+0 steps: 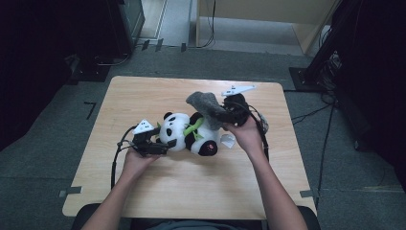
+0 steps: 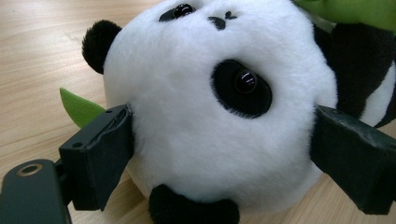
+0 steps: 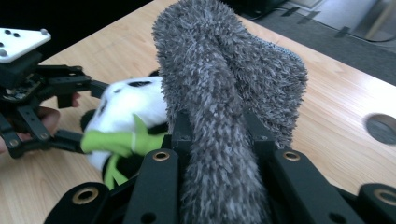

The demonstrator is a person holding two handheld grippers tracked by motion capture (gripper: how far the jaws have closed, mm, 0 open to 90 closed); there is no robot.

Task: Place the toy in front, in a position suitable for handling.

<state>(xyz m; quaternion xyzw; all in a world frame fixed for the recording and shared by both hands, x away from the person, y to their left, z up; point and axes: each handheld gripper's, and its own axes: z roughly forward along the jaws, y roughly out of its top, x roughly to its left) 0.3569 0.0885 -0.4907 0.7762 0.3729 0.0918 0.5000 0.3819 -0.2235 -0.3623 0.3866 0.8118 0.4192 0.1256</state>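
Up close, the left gripper brackets the panda's head.

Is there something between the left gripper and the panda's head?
No. The left gripper is wide open with the panda's head directly between its jaws and nothing else in the gap. The grey sock is apart from it, clamped in the right gripper.

The high view looks forward and down on the whole desk. Both gripper views sit close, sharing the panda toy.
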